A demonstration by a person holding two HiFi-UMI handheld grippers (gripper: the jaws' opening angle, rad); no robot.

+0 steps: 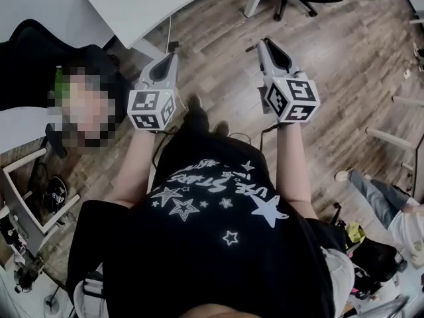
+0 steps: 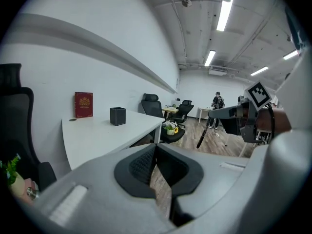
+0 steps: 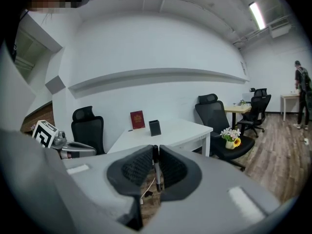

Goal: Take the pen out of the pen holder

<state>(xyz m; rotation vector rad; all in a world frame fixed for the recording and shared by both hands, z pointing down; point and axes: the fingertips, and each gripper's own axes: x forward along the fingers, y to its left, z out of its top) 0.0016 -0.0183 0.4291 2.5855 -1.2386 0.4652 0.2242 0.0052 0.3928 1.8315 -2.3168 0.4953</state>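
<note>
The pen holder (image 2: 117,116), a small black square box, stands on a white desk (image 2: 92,135) across the room; the right gripper view also shows the holder (image 3: 155,127). My right gripper (image 3: 156,152) is shut on a thin dark pen (image 3: 157,172) that stands upright between its pads. In the left gripper view the pen (image 2: 202,138) hangs down from the right gripper (image 2: 214,115). My left gripper (image 2: 155,150) has its pads touching with nothing between them. In the head view both the left gripper (image 1: 171,55) and the right gripper (image 1: 264,43) are held out over the wood floor, short of the desk (image 1: 152,5).
A red book (image 3: 137,119) leans against the wall behind the holder. Black office chairs (image 3: 87,126) flank the desk, one (image 3: 230,134) carrying a flower pot. A seated person is at the left (image 1: 40,78); another person's legs (image 1: 377,197) are at the right.
</note>
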